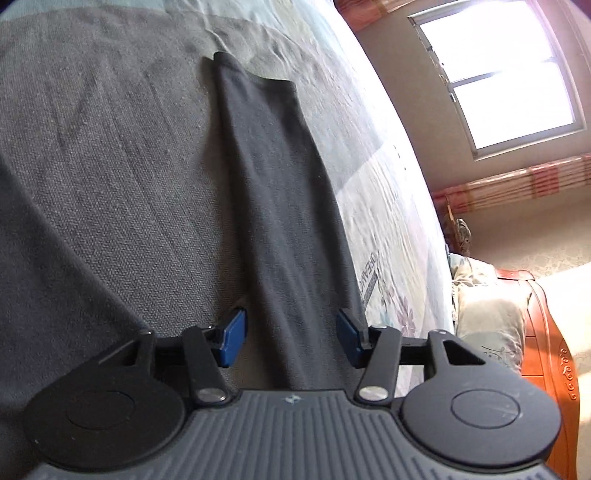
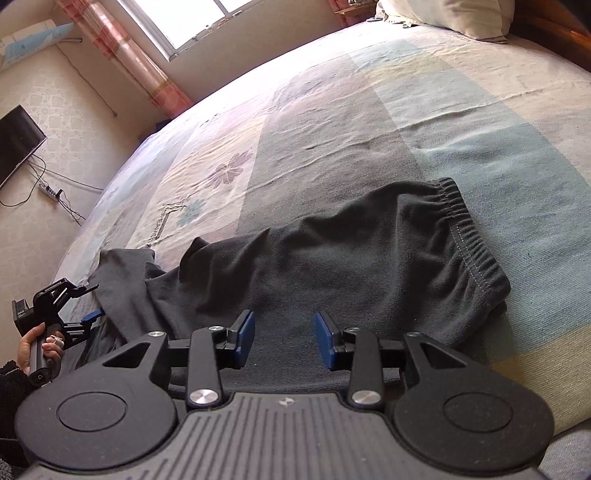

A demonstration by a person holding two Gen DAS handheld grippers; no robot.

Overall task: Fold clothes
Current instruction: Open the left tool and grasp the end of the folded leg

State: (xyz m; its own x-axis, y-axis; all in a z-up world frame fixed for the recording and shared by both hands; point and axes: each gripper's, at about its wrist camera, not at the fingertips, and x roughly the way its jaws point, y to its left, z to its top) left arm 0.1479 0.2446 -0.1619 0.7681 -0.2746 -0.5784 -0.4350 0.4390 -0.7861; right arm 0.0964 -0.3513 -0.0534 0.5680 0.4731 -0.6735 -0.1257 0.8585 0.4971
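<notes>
Dark grey trousers (image 2: 332, 254) lie lengthwise on the bed (image 2: 406, 110), mid-frame, legs seemingly stacked but still rumpled; crosswise folds left, by my read. Left claw (image 1: 291, 338) and right claw (image 2: 284, 339) both gape, holding nothing.

Bed (image 2: 424, 110) with pastel patchwork sheet, flower prints near its left edge. Pillow (image 2: 447, 14) at far right corner, against orange wooden headboard (image 1: 546, 332). Bright window (image 2: 177, 18) beyond far edge, pink checked curtain (image 2: 122, 48) beside it. Dark screen (image 2: 16, 142) on left wall, power strip (image 2: 50, 191) and cables below.
</notes>
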